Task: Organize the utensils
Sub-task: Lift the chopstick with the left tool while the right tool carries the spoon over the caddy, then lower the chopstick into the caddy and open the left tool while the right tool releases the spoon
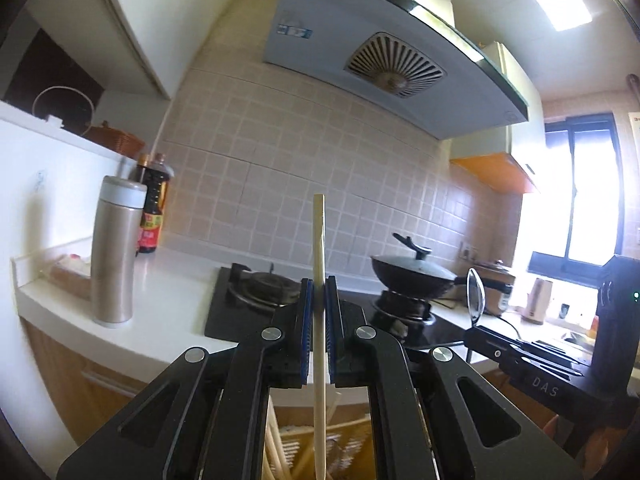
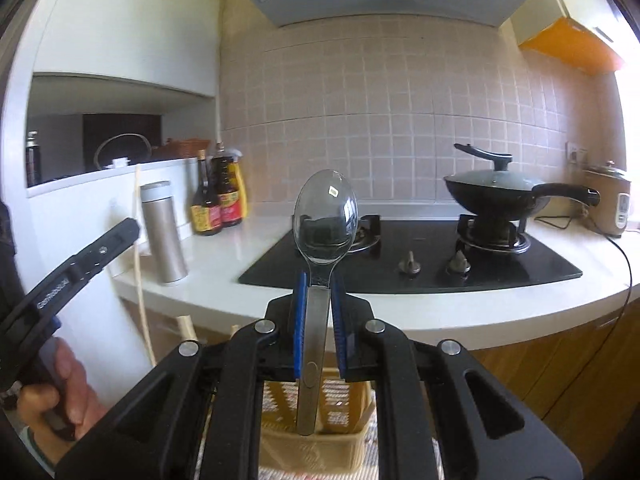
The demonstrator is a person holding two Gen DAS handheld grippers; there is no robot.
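Grippers are both gripping upright: left gripper pinching a chopstick, right gripper clamping a spoon; either may be slipping, missing the basket.

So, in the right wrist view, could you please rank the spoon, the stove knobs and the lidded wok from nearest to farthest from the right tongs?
1. Spoon: clamped upright in the right tongs.
2. Stove knobs: front of the hob, right of centre.
3. Lidded wok: on the back right burner.
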